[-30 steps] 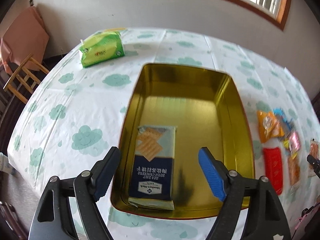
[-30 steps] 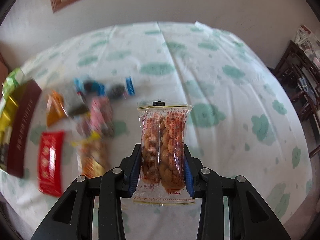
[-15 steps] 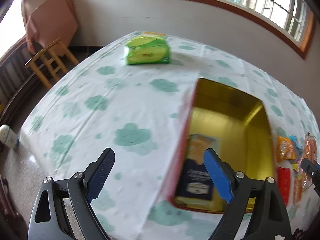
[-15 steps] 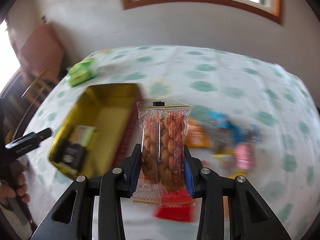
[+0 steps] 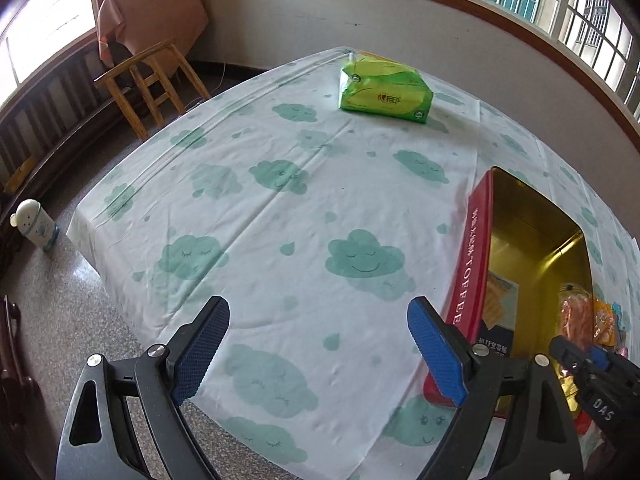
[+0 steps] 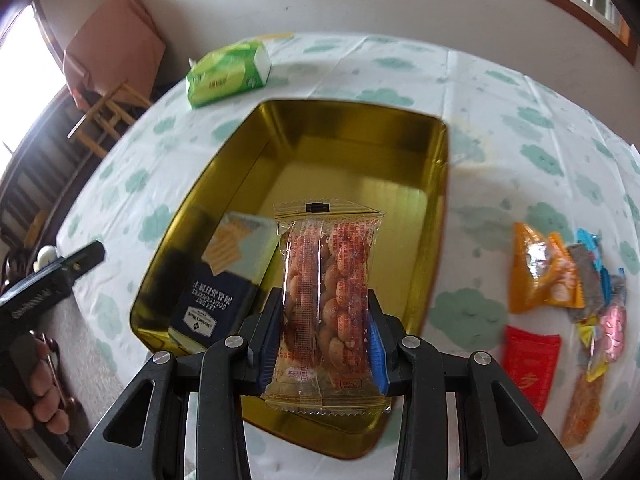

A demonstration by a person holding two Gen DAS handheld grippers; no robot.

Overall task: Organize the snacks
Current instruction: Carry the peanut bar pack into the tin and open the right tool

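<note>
Right gripper (image 6: 324, 340): its fingers are narrow and clamped on a clear snack packet (image 6: 326, 300), one pad on each long side.
Snack packet: upright between the fingers, its top seal sticking out well past the tips, its bottom seal hanging back toward the gripper body; it hangs over the near right part of the tin.
Tin (image 6: 436, 216): gold inside, open, lying directly ahead of and below the right fingers; in the left wrist view its red outer wall (image 5: 472, 264) runs just to the right of the right-hand finger.
Cracker pack (image 6: 224, 276): lies flat in the tin's near left corner, just left of the right gripper's left finger.
Left gripper (image 5: 318, 346): fingers wide apart with nothing between them, only bare tablecloth (image 5: 280, 200) ahead of the tips.
Loose snacks (image 6: 560, 280): a cluster of small packets on the cloth, well off to the right of the right fingers, outside the tin.
Tissue pack (image 5: 384, 92): green, far ahead of the left fingers, near the table's far edge.
Hand (image 6: 36, 380): seen at the left edge of the right wrist view, gripping the left gripper's handle.
</note>
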